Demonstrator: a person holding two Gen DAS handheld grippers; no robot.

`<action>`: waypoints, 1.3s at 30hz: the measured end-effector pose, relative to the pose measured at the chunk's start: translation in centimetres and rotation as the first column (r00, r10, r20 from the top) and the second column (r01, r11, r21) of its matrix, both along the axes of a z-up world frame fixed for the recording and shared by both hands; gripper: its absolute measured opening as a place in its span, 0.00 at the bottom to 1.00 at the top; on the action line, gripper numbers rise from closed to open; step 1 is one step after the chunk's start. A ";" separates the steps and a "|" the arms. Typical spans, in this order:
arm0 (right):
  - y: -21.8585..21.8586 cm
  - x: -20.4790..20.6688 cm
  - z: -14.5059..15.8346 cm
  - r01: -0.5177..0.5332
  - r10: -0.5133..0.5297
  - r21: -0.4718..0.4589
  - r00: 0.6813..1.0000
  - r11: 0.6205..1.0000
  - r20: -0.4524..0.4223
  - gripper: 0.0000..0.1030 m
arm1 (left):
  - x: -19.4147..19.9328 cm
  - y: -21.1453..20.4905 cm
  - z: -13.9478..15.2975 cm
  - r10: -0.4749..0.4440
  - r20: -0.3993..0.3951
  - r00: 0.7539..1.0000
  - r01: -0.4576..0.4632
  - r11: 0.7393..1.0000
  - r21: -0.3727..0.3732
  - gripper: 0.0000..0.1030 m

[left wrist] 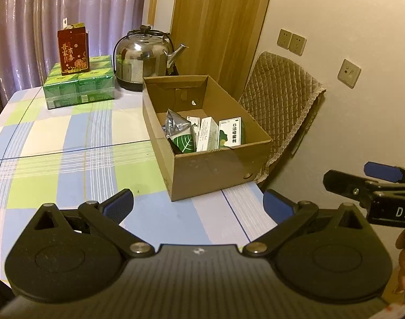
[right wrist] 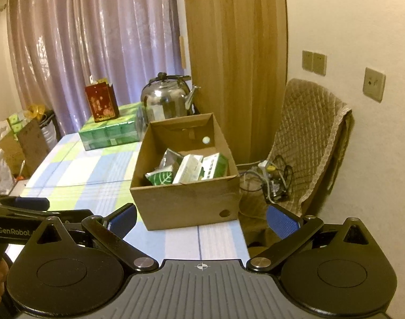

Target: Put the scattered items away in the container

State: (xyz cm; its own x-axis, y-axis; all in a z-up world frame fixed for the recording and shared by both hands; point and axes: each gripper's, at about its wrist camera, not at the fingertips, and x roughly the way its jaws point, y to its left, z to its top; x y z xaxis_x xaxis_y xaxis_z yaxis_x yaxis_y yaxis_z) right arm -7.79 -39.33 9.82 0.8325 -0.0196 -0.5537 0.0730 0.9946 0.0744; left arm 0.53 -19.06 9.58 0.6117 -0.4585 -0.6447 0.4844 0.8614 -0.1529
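Checked blue-green-white tablecloth under purple curtain. Left of open brown cardboard box: green shrink-wrapped pack stack with red printed carton on top, steel kettle just behind box. Box long axis runs away from cameras; packets lie inside near end. Left gripper, right gripper: both spread wide, empty. Judgement: tidying looks done; next move, if any, scan cloth for strays.

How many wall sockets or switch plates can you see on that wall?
3. Two plates sit side by side above the padded chair; a third plate is lower and further right on the same wall. The chair may hide others.
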 end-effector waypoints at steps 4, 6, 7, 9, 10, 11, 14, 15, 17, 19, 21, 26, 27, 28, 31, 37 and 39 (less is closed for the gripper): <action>0.2 -0.3 0.1 -0.016 0.015 0.020 1.000 1.000 0.006 0.98 | -0.1 0.2 -0.2 0.009 -0.006 1.000 -0.009 1.000 0.001 0.99; 0.6 -0.3 0.2 -0.014 0.014 0.011 1.000 1.000 0.009 0.98 | -0.1 0.3 -0.3 0.014 -0.008 1.000 -0.014 1.000 0.003 0.99; 0.7 -0.3 0.2 -0.012 0.012 0.005 1.000 1.000 0.010 0.98 | -0.1 0.4 -0.3 0.015 -0.009 1.000 -0.015 1.000 0.005 0.99; 1.0 -0.1 0.2 -0.022 0.022 -0.002 1.000 1.000 0.002 0.98 | 0.0 0.5 -0.4 0.019 -0.006 1.000 -0.019 1.000 0.009 0.99; 1.0 0.0 0.1 -0.025 0.025 -0.003 1.000 1.000 -0.002 0.98 | 0.0 0.6 -0.4 0.021 -0.007 1.000 -0.021 1.000 0.011 0.99; 1.1 0.1 0.1 -0.027 0.027 -0.006 1.000 1.000 -0.004 0.98 | 0.1 0.7 -0.4 0.023 -0.009 1.000 -0.023 1.000 0.012 0.99; 1.2 0.3 -0.1 -0.032 0.031 -0.009 0.999 0.999 -0.010 0.98 | 0.2 0.8 -0.6 0.035 -0.012 0.999 -0.035 0.999 0.017 0.99; 1.2 0.4 -0.1 -0.032 0.031 -0.006 0.999 0.999 -0.012 0.98 | 0.3 0.8 -0.7 0.039 -0.012 0.999 -0.039 0.999 0.020 0.99; 1.1 0.7 -0.3 -0.033 0.033 -0.006 0.999 0.999 -0.018 0.98 | 0.4 0.8 -0.8 0.046 -0.017 0.999 -0.046 0.999 0.024 0.99; 1.2 0.8 -0.4 -0.034 0.034 -0.020 0.999 0.999 -0.022 0.98 | 0.6 0.8 -1.0 0.048 -0.028 0.998 -0.048 0.999 0.023 0.99; 1.2 0.9 -0.6 -0.039 0.038 -0.026 0.999 0.999 -0.025 0.98 | 0.7 0.7 -1.1 0.048 -0.032 0.998 -0.048 0.999 0.025 0.99; 0.9 1.4 -1.0 -0.042 0.041 -0.022 0.998 0.999 -0.041 0.98 | 0.9 0.4 -1.3 0.049 -0.031 0.998 -0.048 0.998 0.037 0.99; 0.8 1.4 -1.1 -0.043 0.042 -0.022 0.998 0.999 -0.042 0.98 | 1.0 0.3 -1.4 0.049 -0.032 0.998 -0.048 0.998 0.039 0.99; 0.7 1.5 -1.2 -0.043 0.042 -0.020 0.998 0.999 -0.044 0.98 | 1.0 0.2 -1.4 0.050 -0.032 0.998 -0.048 0.998 0.042 0.99; 0.4 1.7 -1.5 -0.038 0.037 -0.014 0.998 0.999 -0.050 0.98 | 1.2 0.0 -1.6 0.050 -0.034 0.998 -0.049 0.998 0.045 0.99; 0.1 2.0 -1.8 -0.037 0.037 -0.007 0.998 0.999 -0.058 0.98 | 1.3 -0.3 -1.7 0.051 -0.037 0.998 -0.049 0.998 0.048 0.99; 0.0 2.1 -1.9 -0.037 0.037 -0.005 0.998 0.999 -0.060 0.98 | 1.4 -0.4 -1.8 0.051 -0.039 0.998 -0.049 0.998 0.048 0.99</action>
State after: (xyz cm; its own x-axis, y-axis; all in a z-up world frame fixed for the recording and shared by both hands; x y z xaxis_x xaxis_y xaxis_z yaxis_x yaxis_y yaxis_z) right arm -5.74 -39.29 7.97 0.7982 0.0068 -0.6024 0.0405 0.9971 0.0649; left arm 1.89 -19.47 7.80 0.6065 -0.3968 -0.6890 0.4351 0.8909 -0.1301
